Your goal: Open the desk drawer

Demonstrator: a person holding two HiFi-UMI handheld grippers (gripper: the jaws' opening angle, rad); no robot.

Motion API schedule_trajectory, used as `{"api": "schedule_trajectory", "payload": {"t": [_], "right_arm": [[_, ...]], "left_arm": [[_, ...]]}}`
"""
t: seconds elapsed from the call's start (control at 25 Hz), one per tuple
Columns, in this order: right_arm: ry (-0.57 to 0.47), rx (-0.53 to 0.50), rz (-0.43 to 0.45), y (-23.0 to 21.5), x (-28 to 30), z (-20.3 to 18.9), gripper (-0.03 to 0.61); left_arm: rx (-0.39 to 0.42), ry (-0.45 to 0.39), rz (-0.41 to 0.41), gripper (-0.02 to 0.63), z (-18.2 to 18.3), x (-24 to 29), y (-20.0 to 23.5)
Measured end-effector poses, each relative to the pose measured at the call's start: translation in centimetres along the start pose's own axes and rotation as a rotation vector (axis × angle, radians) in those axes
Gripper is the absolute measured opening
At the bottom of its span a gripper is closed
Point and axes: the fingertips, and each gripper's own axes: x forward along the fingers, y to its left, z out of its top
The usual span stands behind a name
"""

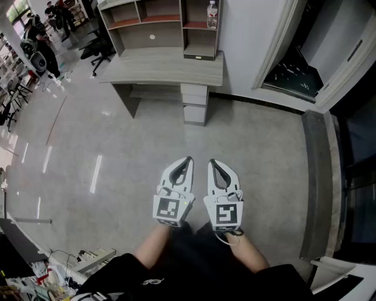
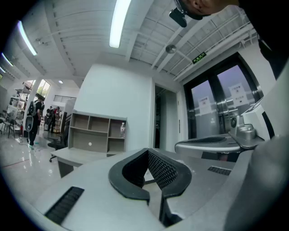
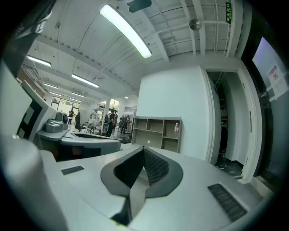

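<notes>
Nearest me, I hold the left gripper (image 1: 188, 159) and the right gripper (image 1: 211, 161) side by side in front of my body, level and aimed ahead. That reads to me as a carrying pose, since nothing is within reach. The left fingers (image 2: 166, 169) are pressed together with nothing between them, and the right fingers (image 3: 156, 165) are likewise closed and empty. I judge it makes sense to keep them closed until there is a handle to take.

Beyond the tips lies a wide stretch of bare floor (image 1: 117, 147), so the task has not yet started and the approach comes first.

At the far side stands the desk (image 1: 158, 67). Its drawers (image 1: 194, 101) are stacked under the right end, all closed, their fronts facing me. I cannot make out their handles from here. Shelves (image 1: 153, 20) sit on the desk top against the wall, with a bottle (image 1: 212, 14) in the right compartment, clear of the drawers.
</notes>
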Motion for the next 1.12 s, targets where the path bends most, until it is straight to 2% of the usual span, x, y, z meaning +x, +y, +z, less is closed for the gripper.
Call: {"api": "schedule_trajectory", "payload": {"t": [0.36, 0.56, 0.84, 1.12], "right_arm": [[0.022, 0.051, 0.003, -0.3, 0.3, -0.4, 0.006], [0.005, 0.013, 0.014, -0.1, 0.8, 0.0, 0.006], [0.023, 0.011, 0.047, 2.6, 1.5, -0.1, 0.006], [0.022, -0.003, 0.070, 6.4, 3.4, 0.6, 0.006]], "left_arm": [[-0.012, 0.010, -0.006, 0.003, -0.3, 0.4, -0.2], [-0.021, 0.015, -0.003, 0.003, -0.4, 0.1, 0.1], [-0.038, 0.032, -0.001, 0.003, -1.2, -1.3, 1.4], [-0.051, 0.030, 0.004, 0.003, -1.2, -3.1, 4.8]]}}
